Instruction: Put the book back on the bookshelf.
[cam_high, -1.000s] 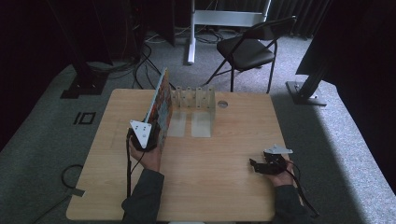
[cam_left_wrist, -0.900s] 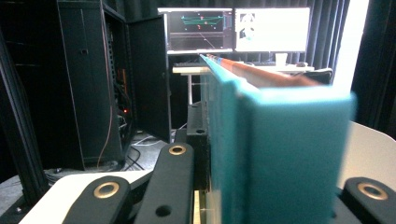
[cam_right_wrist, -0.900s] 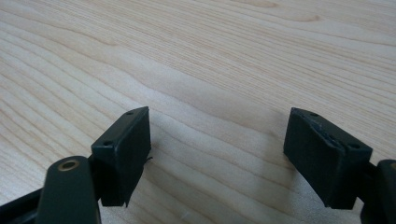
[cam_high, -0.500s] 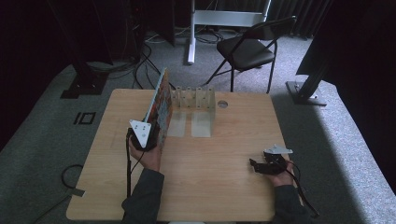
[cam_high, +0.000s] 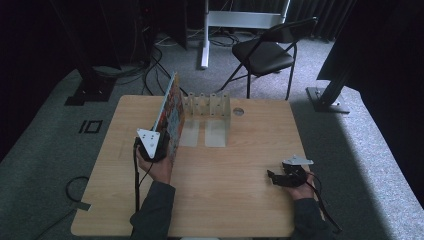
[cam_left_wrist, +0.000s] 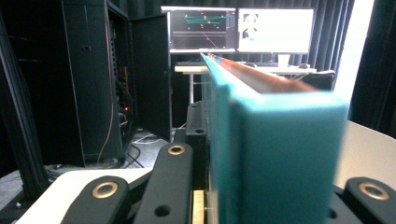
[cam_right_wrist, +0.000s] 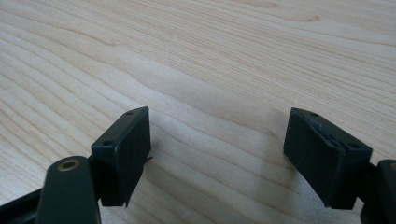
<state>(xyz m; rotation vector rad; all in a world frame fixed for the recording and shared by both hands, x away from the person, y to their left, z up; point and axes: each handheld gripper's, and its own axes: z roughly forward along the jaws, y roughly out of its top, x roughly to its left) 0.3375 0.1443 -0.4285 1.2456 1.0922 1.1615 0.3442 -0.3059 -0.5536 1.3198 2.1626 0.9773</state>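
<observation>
book held on edge at rack

left gripper (cam_high: 159, 145) clamped on teal-edged book (cam_left_wrist: 280, 154), upright on surface (cam_high: 240, 200), just left of clear rack (cam_high: 210, 106). right gripper (cam_right_wrist: 217, 158) low over bare wood near right edge, jaws wide apart, nothing between.

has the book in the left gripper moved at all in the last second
No. In the high view the book stands on edge in the left gripper, at the same spot beside the clear rack as before.
</observation>
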